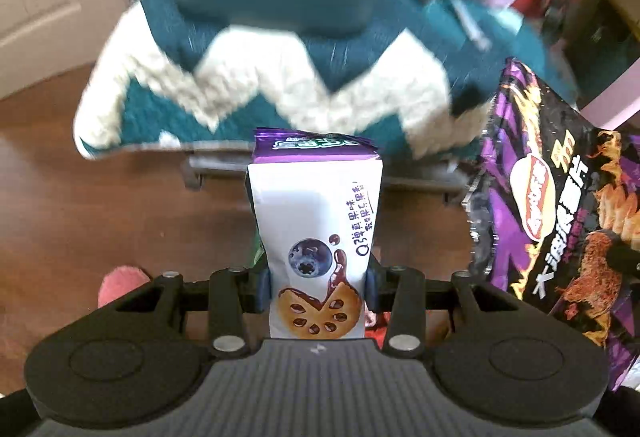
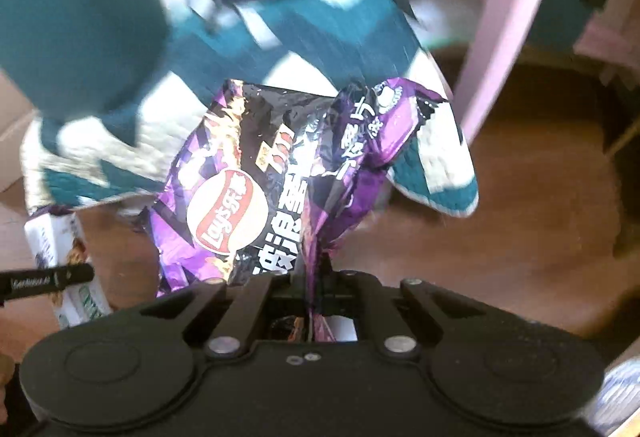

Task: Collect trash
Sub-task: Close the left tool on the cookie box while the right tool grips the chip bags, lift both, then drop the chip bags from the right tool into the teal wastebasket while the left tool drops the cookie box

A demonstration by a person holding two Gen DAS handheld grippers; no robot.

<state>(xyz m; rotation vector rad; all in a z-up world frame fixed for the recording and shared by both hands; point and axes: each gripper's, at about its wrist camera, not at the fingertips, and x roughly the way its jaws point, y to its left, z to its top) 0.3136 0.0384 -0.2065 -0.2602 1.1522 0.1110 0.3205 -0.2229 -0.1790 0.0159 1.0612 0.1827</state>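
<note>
Clearly, each gripper has one piece of trash. The left gripper (image 1: 318,287) is closed on a white snack packet (image 1: 316,237) printed with a blueberry and a cookie; the packet stands straight up between the two blue-padded fingers (image 1: 262,287), its purple sealed end farthest from the gripper. The pads press on its lower sides.

The right gripper (image 2: 314,297) is fully closed, pinching the crumpled purple-and-black Lay's chip bag (image 2: 256,189) by a twisted fold. From that pinch the bag fans out ahead and to the left of the gripper, with its red-and-white logo facing the camera. In the left wrist view the same chip bag (image 1: 560,205) hangs just right of the left gripper, and in the right wrist view the snack packet (image 2: 60,261) shows low on the left, so the two grippers are side by side.

Beyond both grippers lies a teal and cream zigzag blanket (image 1: 280,85) over a blurred seat, with brown wooden floor (image 1: 100,205) below it. A pink fuzzy slipper (image 1: 120,285) sits just left of the left gripper.

Count: two grippers, two wrappers, one blanket, one slipper.
</note>
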